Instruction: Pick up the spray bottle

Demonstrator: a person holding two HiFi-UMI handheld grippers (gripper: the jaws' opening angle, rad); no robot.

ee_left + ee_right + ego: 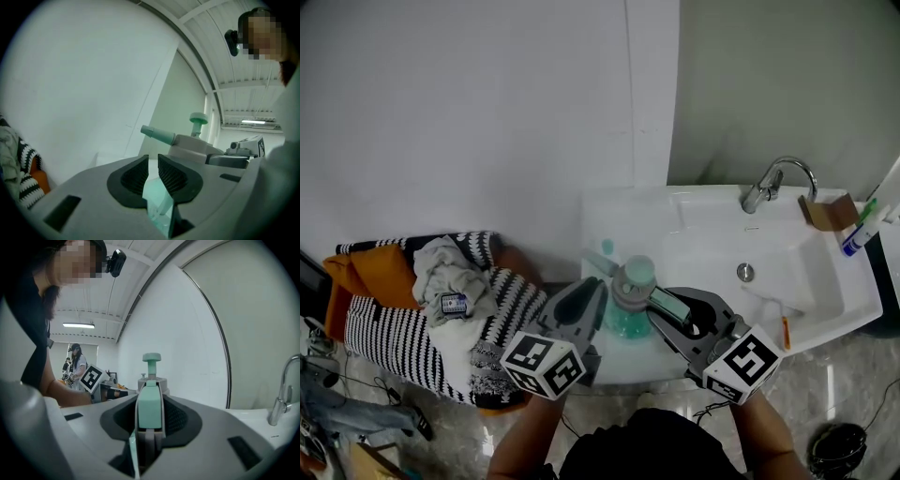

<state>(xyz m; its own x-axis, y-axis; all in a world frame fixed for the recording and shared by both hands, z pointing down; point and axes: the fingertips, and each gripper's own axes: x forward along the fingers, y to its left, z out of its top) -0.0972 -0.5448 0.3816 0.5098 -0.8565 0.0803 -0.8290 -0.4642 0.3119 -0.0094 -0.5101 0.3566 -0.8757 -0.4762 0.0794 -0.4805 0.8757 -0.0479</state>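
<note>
The spray bottle (630, 289), translucent green with a grey head, hangs over the left end of the white sink counter (609, 220), between both grippers. My right gripper (664, 307) is shut on its mint-green trigger (149, 408), which fills the space between the pads. My left gripper (596, 294) sits against the bottle's left side, its jaws almost together with only a thin slit. Nothing is pinched between its pads (173, 174). In the left gripper view the bottle's nozzle and head (187, 140) rise just beyond the jaws.
The sink basin (787, 281) with a faucet (773, 183) lies to the right. A cardboard box (827, 211) and tubes (862, 230) stand at its far right. A heap of laundry (441, 300) lies on the floor to the left. The wall is close ahead.
</note>
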